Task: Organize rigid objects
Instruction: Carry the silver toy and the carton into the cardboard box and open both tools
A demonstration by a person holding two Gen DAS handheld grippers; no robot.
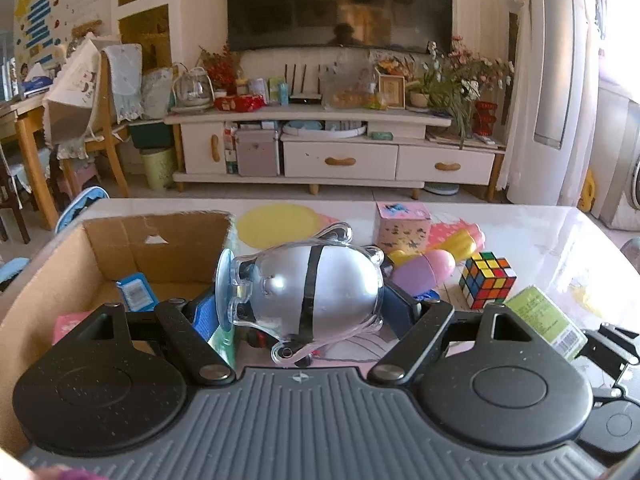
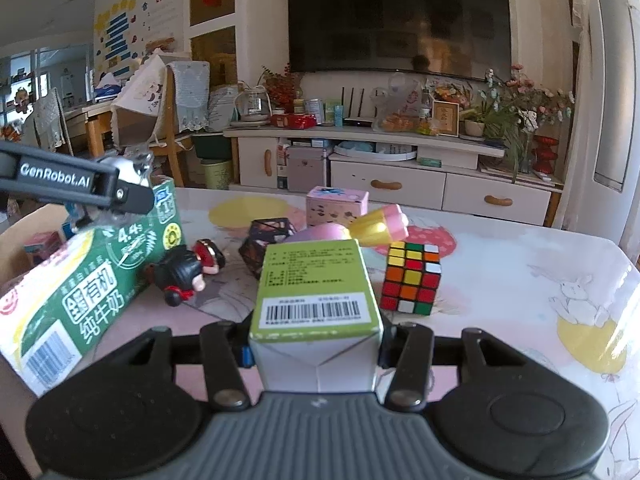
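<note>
The cardboard box (image 1: 96,264) lies open just ahead and to the left of the left gripper (image 1: 308,308), which is clamped across the clear piggy bank (image 1: 308,288), its long axis crosswise between the fingers, snout toward the box. That hand looks nearer the box. Further right, the right gripper (image 2: 316,344) grips a small green carton (image 2: 316,292), with the colour cube (image 2: 412,276) just beyond on the table.

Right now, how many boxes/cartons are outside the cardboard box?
3. Green box clamped in the right gripper; green milk carton lying at the table's left; pink patterned box at the far side. Others may be hidden behind toys.
</note>
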